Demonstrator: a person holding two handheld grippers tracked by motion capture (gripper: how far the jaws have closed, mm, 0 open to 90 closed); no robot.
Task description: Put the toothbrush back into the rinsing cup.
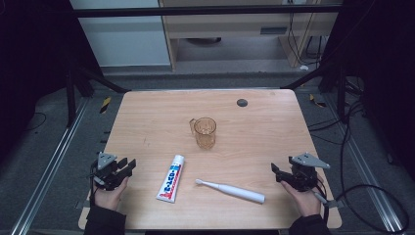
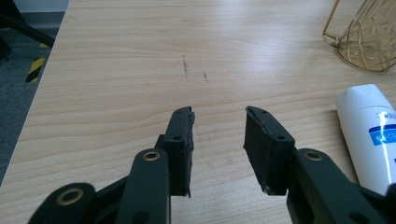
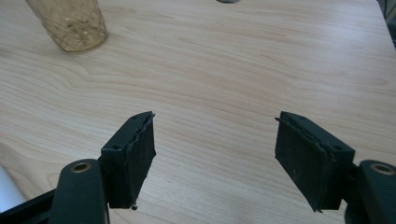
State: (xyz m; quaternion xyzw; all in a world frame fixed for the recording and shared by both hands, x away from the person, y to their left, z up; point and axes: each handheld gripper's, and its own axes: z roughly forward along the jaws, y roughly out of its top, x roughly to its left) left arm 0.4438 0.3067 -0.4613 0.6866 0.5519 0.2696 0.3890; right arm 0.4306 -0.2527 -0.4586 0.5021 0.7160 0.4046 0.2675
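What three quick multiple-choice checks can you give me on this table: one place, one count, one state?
1. Where does the toothpaste lie?
A. left of the toothbrush
B. inside the cup
C. beyond the cup

2. How many loose things are on the table?
A. two
B. three
C. five

3. How does the left hand-held gripper stand?
A. shut on the toothpaste
B. shut on the toothbrush
C. open, nothing between its jaws

Answers: 1 A, in the high view the tube lies beside the brush, on its left. 2 B, cup, toothpaste, toothbrush. 3 C, bare wood shows between its jaws.
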